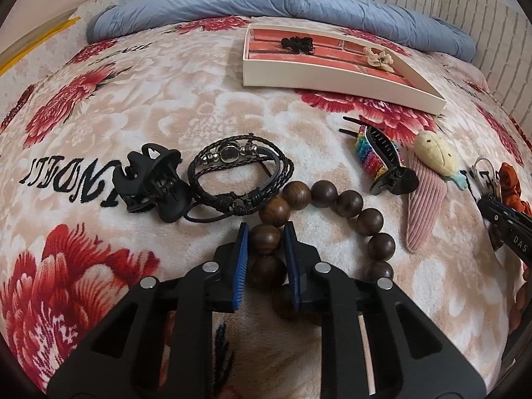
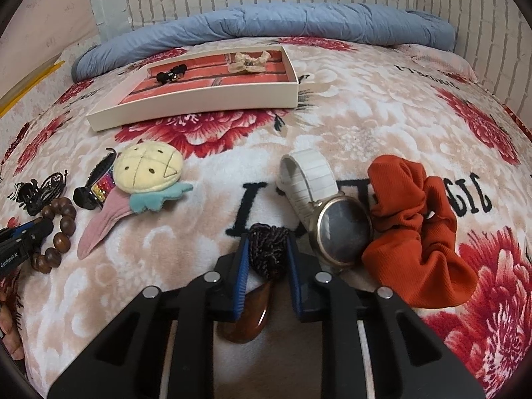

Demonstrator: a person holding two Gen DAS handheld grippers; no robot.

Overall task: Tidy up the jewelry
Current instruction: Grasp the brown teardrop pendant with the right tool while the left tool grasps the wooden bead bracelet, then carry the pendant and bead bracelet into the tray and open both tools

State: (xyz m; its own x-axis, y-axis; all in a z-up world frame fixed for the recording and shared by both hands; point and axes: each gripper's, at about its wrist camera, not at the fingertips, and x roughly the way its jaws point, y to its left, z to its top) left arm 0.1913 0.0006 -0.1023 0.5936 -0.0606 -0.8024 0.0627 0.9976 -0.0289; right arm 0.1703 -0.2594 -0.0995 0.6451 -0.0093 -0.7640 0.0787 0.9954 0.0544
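A bracelet of large brown wooden beads lies on the flowered blanket. My left gripper is shut on one of its near beads, with a blue pad on either side. My right gripper is shut on a dark braided cord knot, and a glossy brown pendant lies below it between the fingers. Farther back stands the white jewelry tray with a red lining. It holds a small black piece and a cream flower scrunchie.
Around the beads lie a black claw clip, a black braided bracelet, a rainbow claw clip and a plush pineapple clip. A white-strapped watch and orange scrunchie sit right of the cord. A rolled blue quilt lines the wall.
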